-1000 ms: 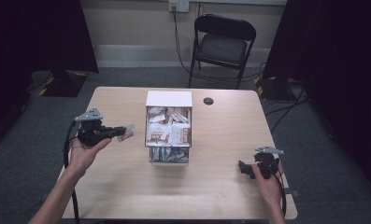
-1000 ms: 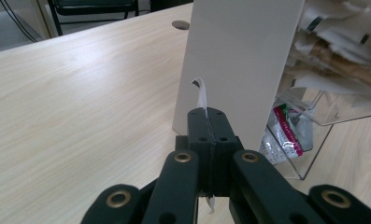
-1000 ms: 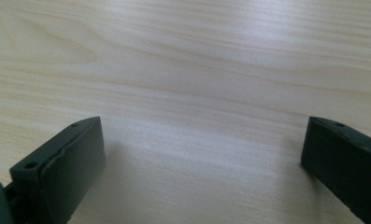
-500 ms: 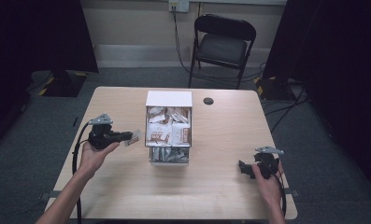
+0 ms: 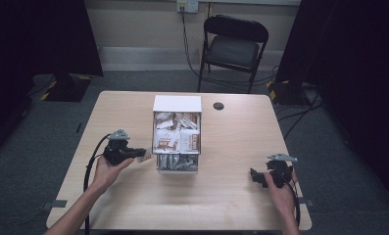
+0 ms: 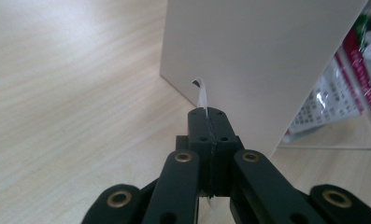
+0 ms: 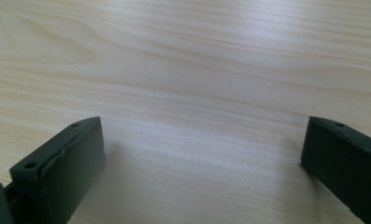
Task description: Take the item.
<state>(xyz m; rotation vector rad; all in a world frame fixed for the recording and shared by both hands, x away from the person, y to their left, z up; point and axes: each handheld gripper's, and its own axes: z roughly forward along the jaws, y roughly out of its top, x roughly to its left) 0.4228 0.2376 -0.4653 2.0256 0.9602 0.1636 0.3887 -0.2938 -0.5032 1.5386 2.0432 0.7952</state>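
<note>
A white box (image 5: 177,104) with a clear front stands mid-table, packed with several snack packets (image 5: 176,139). My left gripper (image 5: 141,154) is just left of the box, low over the table, shut on a thin packet (image 5: 146,155) held edge-on. In the left gripper view the jaws are pressed together on that packet's edge (image 6: 203,95), facing the box's white side wall (image 6: 258,60); packets (image 6: 335,93) show behind the clear front at right. My right gripper (image 5: 255,176) rests at the table's right front, open; its fingers (image 7: 64,163) stand wide apart over bare wood.
The wooden table (image 5: 231,196) has a round cable hole (image 5: 218,105) behind the box. A black folding chair (image 5: 233,46) stands beyond the far edge. Cables trail from both grippers toward the front edge.
My left gripper, holding the packet, has moved down and right toward the box's left side and now sits lower. The right gripper has stayed still.
</note>
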